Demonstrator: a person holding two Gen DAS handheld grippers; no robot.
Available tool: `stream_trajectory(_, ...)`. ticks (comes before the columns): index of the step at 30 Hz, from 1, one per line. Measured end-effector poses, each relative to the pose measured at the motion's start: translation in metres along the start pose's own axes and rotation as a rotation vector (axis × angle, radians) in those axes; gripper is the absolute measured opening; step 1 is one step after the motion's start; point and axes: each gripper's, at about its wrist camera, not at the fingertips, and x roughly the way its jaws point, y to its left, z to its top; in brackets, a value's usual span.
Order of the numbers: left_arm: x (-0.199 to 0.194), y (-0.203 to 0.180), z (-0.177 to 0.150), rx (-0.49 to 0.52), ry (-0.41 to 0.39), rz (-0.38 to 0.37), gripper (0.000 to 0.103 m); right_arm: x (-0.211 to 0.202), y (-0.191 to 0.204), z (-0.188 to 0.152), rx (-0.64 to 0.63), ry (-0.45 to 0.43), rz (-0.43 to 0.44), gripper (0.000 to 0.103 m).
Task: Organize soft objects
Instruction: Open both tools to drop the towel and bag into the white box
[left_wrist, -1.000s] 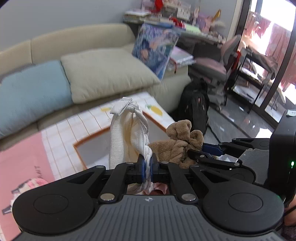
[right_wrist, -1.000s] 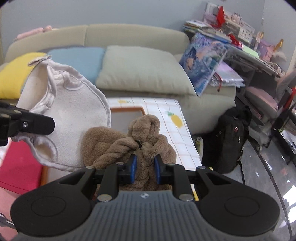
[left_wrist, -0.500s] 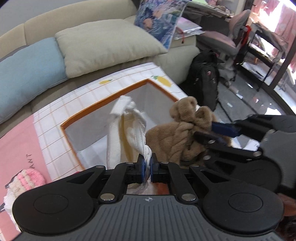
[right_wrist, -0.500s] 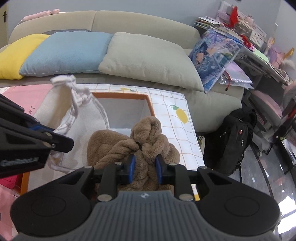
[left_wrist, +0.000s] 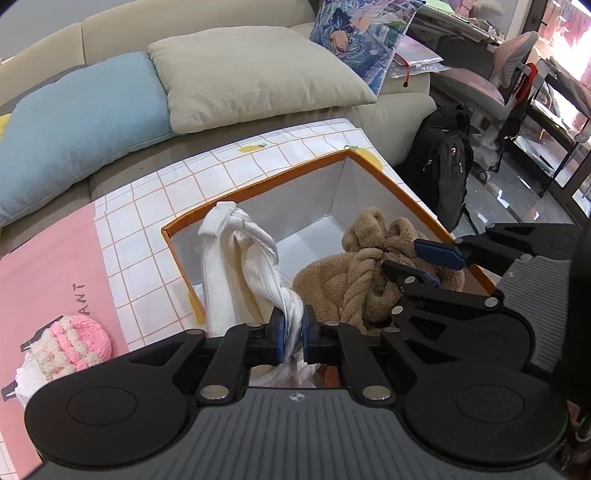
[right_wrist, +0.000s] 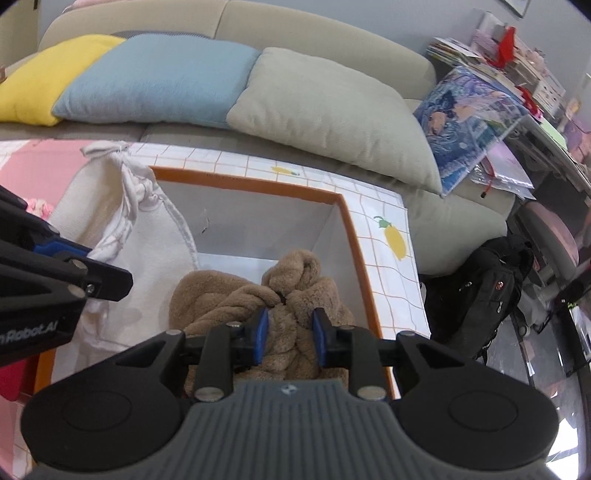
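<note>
My left gripper is shut on a knotted white cloth and holds it over the left part of an orange-rimmed white box. My right gripper is shut on a brown fluffy towel bundle, held over the same box. The right gripper also shows in the left wrist view, gripping the brown bundle. The white cloth shows at the left of the right wrist view, next to the left gripper's fingers.
A pink and white knitted item lies on the pink mat at left. The box sits on a tiled table cover before a sofa with blue and beige cushions. A black backpack stands on the floor at right.
Both grippers have moved forward and down over the box, carrying the white cloth and the brown bundle lower toward its opening. Both grips held.
</note>
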Motion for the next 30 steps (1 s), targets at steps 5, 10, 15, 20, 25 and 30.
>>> stream_trajectory(5,0.000,0.002,0.001,-0.004,-0.004,0.002,0.017,0.010,0.004,0.002,-0.032,0.031,0.006,0.023)
stream_trajectory(10,-0.008,0.001,0.003,0.006,-0.040,0.001,0.038,0.002,0.002,0.004,-0.023,0.007,-0.001,0.040)
stream_trajectory(15,-0.023,-0.001,0.006,0.005,-0.102,0.011,0.058,-0.016,0.001,0.008,-0.011,-0.027,-0.018,0.051)
stream_trajectory(20,-0.047,-0.002,0.005,0.008,-0.182,0.003,0.074,-0.040,0.000,0.011,0.017,-0.059,-0.046,0.062)
stream_trajectory(25,-0.074,-0.001,0.002,0.016,-0.262,-0.030,0.081,-0.065,-0.001,0.011,0.089,-0.095,-0.058,0.071)
stream_trajectory(30,-0.099,-0.002,-0.006,0.071,-0.318,-0.033,0.081,-0.087,0.003,0.006,0.172,-0.114,-0.052,0.075)
